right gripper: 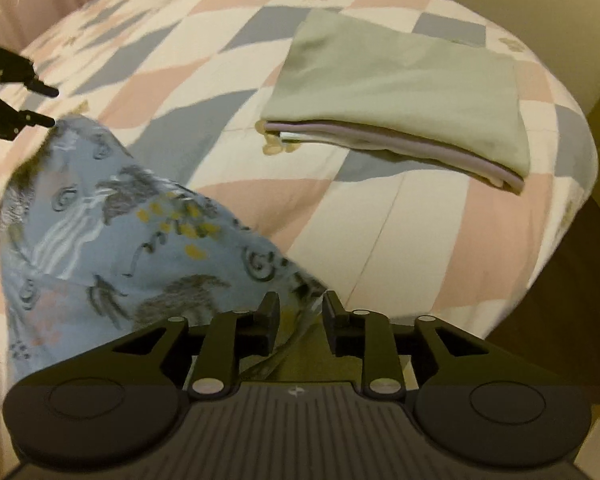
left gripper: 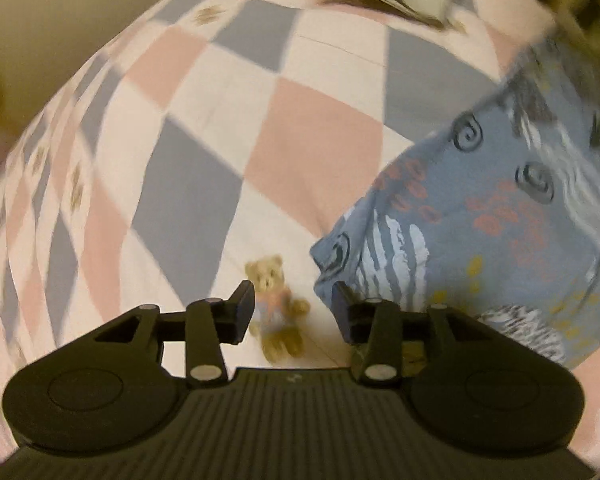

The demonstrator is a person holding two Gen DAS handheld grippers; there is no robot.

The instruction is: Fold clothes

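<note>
A blue patterned garment (left gripper: 480, 216) lies on the checked bed quilt (left gripper: 228, 128); it also shows in the right wrist view (right gripper: 132, 232). My left gripper (left gripper: 292, 308) is open and empty, its right finger (left gripper: 342, 304) at the garment's edge. It appears in the right wrist view (right gripper: 40, 106) at the garment's far corner. My right gripper (right gripper: 300, 312) is open, with a fold of the garment's near edge lying between its fingers.
A stack of folded clothes with a pale green piece on top (right gripper: 400, 92) lies on the far right of the quilt (right gripper: 420, 216). A teddy bear print (left gripper: 274, 304) is on the quilt. The bed's edge drops away at right, with a wall behind.
</note>
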